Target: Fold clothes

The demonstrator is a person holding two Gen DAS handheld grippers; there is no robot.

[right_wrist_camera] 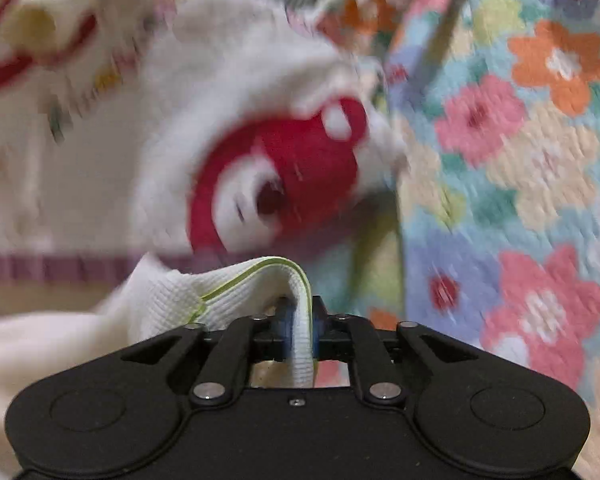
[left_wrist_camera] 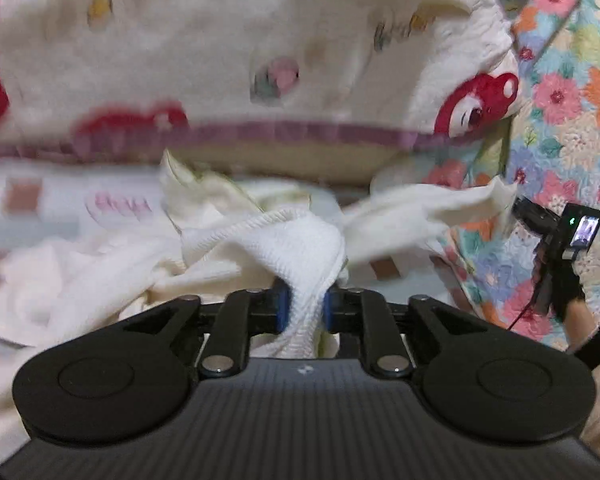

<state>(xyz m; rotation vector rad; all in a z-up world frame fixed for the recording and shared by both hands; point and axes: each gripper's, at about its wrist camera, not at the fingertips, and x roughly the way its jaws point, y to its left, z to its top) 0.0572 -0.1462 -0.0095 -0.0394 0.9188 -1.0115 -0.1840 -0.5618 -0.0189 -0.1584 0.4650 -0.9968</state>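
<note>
Folding barely begun: white garment (left_wrist_camera: 300, 240) bunched and creased at frame centre, no fold visible. Left gripper (left_wrist_camera: 303, 308) clamped on its ribbed edge; right gripper (right_wrist_camera: 300, 322) clamped on a green-piped hem. Spreading and all folds remain, by my judgement.

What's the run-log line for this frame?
left hand-held gripper: shut on white garment | right hand-held gripper: shut on green-piped edge

left tongs (left_wrist_camera: 304, 312): matte black, blue pads, two round discs beside a ribbed grey body, silver rivets on link arms | right tongs (right_wrist_camera: 300, 330): same black build, blue pads, small screw on body centre | right hand (left_wrist_camera: 568, 300): black glove, black wristband, bare forearm skin, thin black cable beside glove
</note>
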